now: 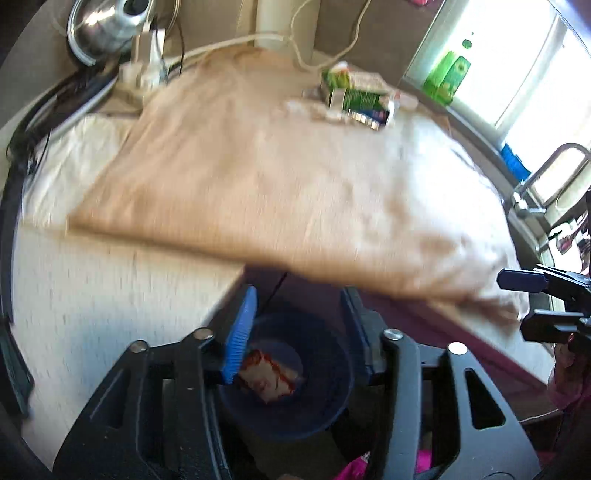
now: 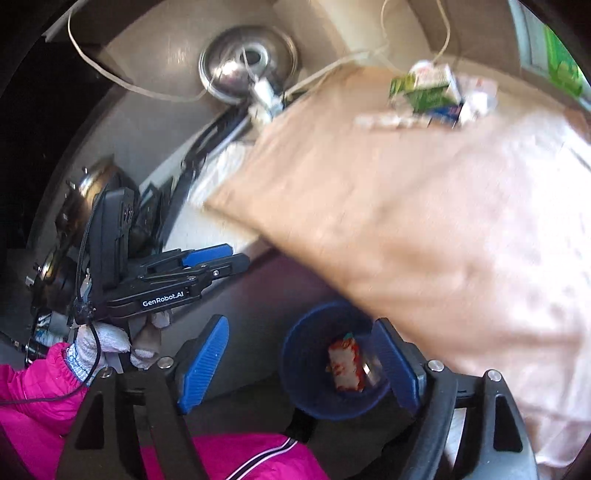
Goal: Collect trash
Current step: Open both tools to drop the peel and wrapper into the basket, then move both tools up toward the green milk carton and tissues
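A dark blue bin (image 1: 325,398) stands on the floor below the table edge, with a red and white wrapper (image 1: 267,376) lying in it. My left gripper (image 1: 299,332) is open and empty above the bin. The right wrist view shows the same bin (image 2: 306,369) and wrapper (image 2: 345,363) between the fingers of my right gripper (image 2: 303,365), which is open and empty. A pile of trash, green and white cartons (image 1: 354,94) and crumpled wrappers, lies at the far side of the table; it also shows in the right wrist view (image 2: 428,96).
A beige cloth (image 1: 258,177) covers the table. A metal pot lid (image 1: 103,26), a plug and white cables (image 1: 147,62) sit at the far left. A window sill with a green bottle (image 1: 448,75) is at the right. My left gripper (image 2: 218,262) shows in the right view.
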Demonstrator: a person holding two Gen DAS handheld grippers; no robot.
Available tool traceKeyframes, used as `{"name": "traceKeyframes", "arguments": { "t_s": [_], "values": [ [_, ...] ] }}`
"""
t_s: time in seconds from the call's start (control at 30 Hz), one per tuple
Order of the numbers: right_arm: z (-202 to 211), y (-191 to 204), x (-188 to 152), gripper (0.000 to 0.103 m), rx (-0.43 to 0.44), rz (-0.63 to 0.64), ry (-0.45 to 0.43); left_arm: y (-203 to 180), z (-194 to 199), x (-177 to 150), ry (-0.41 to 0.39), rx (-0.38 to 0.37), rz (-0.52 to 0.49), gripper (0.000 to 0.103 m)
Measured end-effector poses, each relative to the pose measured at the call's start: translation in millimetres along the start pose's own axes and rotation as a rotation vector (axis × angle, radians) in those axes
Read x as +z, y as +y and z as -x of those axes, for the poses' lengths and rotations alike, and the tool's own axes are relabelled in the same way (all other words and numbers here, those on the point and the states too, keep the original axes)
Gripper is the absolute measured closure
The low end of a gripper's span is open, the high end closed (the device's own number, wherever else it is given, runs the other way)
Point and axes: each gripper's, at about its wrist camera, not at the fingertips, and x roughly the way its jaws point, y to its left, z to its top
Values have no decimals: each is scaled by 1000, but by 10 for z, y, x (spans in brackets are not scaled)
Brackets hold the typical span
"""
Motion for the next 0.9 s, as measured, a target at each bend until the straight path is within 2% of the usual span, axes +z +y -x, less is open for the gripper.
{"name": "traceKeyframes", "arguments": {
  "t_s": [0.17,0.3,0.4,0.67,0.9],
  "values": [
    [212,-211,340,17,-45,-5,-76,-67,-124,336,-44,3,-13,48],
    [324,-437,623,17,-80,-10,-116,-98,-227,569,-63,-8,-20,38],
    [399,-569,827,17,-108,2,-145,-157,-346,792,-69,-2,-41,38],
    [397,-868,1494,15,-159,87,-167,-344,-755,1363,-63,-11,-63,38],
    [243,-1077,2092,5,-177,187,-158,-427,-1210,1776,-28,9,-89,38]
  ]
}}
